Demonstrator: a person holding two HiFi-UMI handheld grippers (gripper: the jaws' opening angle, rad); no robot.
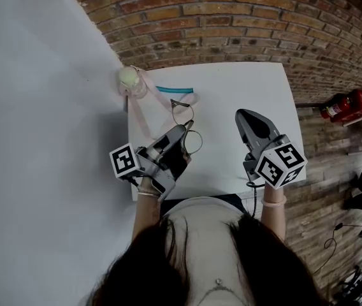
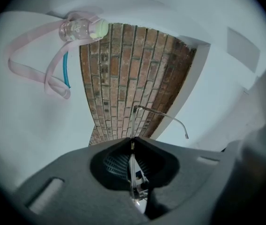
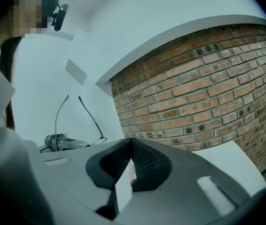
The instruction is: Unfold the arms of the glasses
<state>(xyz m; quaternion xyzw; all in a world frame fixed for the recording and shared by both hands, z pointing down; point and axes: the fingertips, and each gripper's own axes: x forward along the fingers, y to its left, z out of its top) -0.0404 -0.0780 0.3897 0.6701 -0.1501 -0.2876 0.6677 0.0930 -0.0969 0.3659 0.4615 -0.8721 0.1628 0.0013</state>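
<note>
Thin wire-framed glasses (image 1: 192, 141) are held over the white table (image 1: 245, 81), clamped edge-on by the frame in my shut left gripper (image 1: 182, 134). In the left gripper view, the frame runs up out of the shut jaws (image 2: 132, 143) and one slim arm (image 2: 163, 117) sticks out to the right. The right gripper view shows two arms (image 3: 90, 117) rising apart above the left gripper (image 3: 58, 142). My right gripper (image 1: 245, 115) hovers to the right of the glasses, apart from them. Its jaws (image 3: 132, 140) are shut and hold nothing.
A small clear bottle with a pale green cap (image 1: 130, 78) and a pink strap (image 1: 144, 116) lies at the table's far left corner, beside a teal strip (image 1: 174, 90). Brick floor surrounds the table, and a red fire extinguisher (image 1: 347, 105) lies to the right.
</note>
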